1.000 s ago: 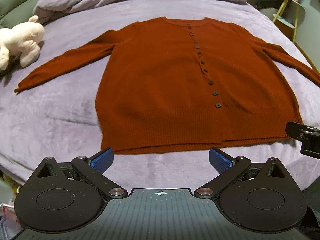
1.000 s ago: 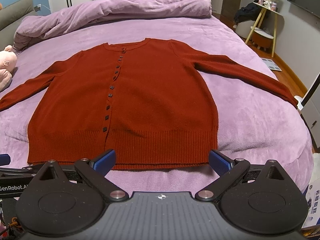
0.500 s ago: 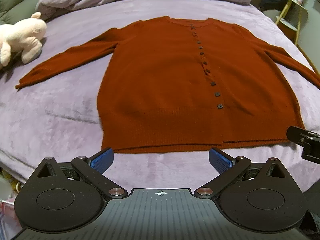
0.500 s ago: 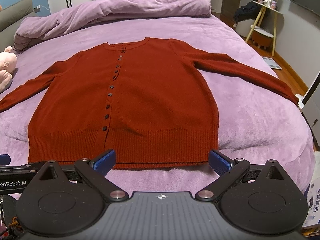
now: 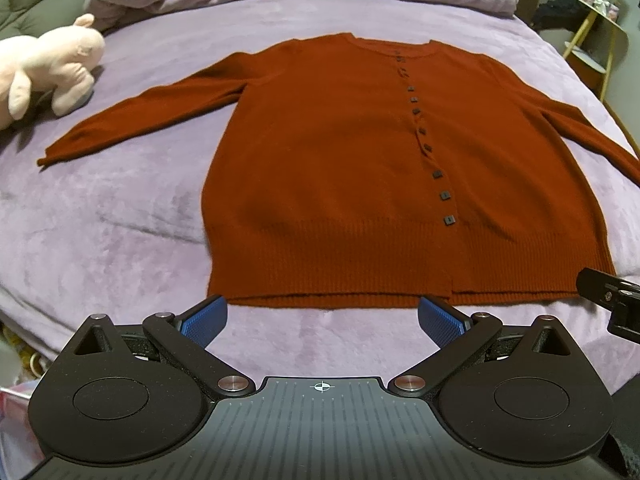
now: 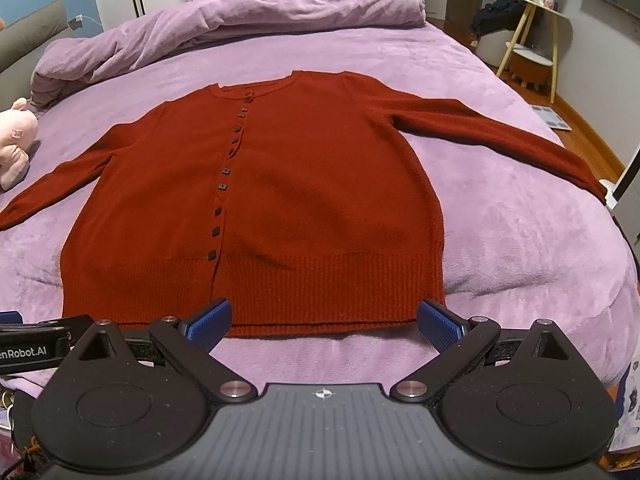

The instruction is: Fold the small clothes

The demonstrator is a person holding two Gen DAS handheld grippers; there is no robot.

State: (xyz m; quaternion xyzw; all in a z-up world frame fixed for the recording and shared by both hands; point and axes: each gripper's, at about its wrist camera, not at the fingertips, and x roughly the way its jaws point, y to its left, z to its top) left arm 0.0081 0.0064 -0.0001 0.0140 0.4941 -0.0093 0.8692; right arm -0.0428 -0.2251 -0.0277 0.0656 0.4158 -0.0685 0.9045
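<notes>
Lilac bedding covered the bed (image 5: 120, 208), where a rust-red cardigan (image 5: 340, 168) lay flat, buttoned, sleeves spread. Both the left tongs (image 5: 322, 318) and right tongs (image 6: 324, 320) stood spread and empty just short of the cardigan's hem. Beyond the cardigan's left sleeve lay a pink plush toy (image 5: 48, 68).

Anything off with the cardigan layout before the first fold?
Mostly fine: the rust-red knit cardigan lies flat, buttoned, sleeves spread on the purple bed cover. One oddity: at the hem the two front panels end unevenly, leaving a small step below the last button.
</notes>
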